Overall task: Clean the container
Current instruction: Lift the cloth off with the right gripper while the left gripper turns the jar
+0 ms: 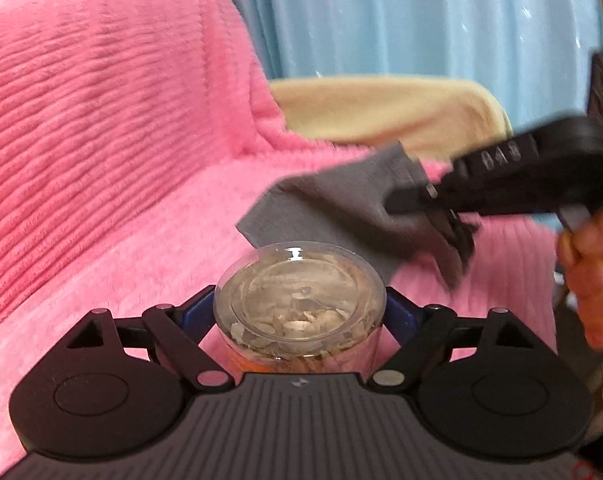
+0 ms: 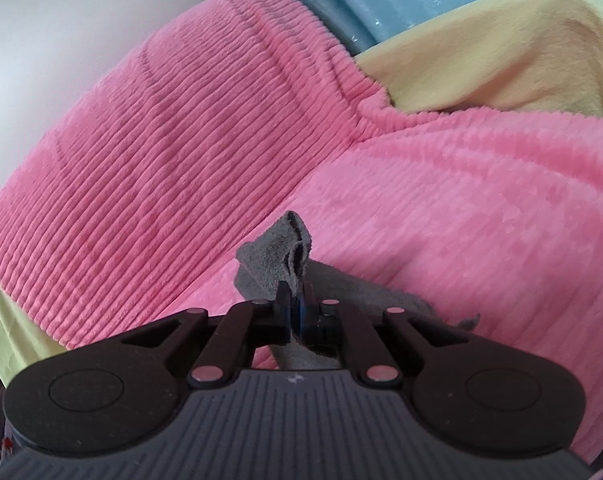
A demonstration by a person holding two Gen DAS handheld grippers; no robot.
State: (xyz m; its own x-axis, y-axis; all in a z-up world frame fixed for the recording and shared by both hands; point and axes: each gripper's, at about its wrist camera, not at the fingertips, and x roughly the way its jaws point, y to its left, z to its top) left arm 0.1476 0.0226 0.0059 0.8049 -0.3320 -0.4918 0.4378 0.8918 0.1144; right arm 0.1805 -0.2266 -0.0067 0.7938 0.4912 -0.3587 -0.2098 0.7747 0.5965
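Jar clamped in the left hand-held gripper, cloth pinched in the right, over a pink blanket.

Nearest in the left view, the left hand-held gripper (image 1: 300, 312) clamps the jar (image 1: 299, 300) round its clear wall, lid end facing away. The jar is a stiff, smooth plastic cylinder with pale flakes inside; likely light and slippery, so the side hold below the lid looks right. Just beyond it, the right hand-held gripper (image 1: 455, 229) has its jaws closed on a grey cloth (image 1: 329, 212), soft and floppy, draping near the lid rim; contact cannot be told. A hand (image 1: 593, 276) holds its handle. Behind lie the ribbed pink blanket (image 1: 101, 140), a yellow blanket (image 1: 381, 108) and a blue curtain (image 1: 421, 20).
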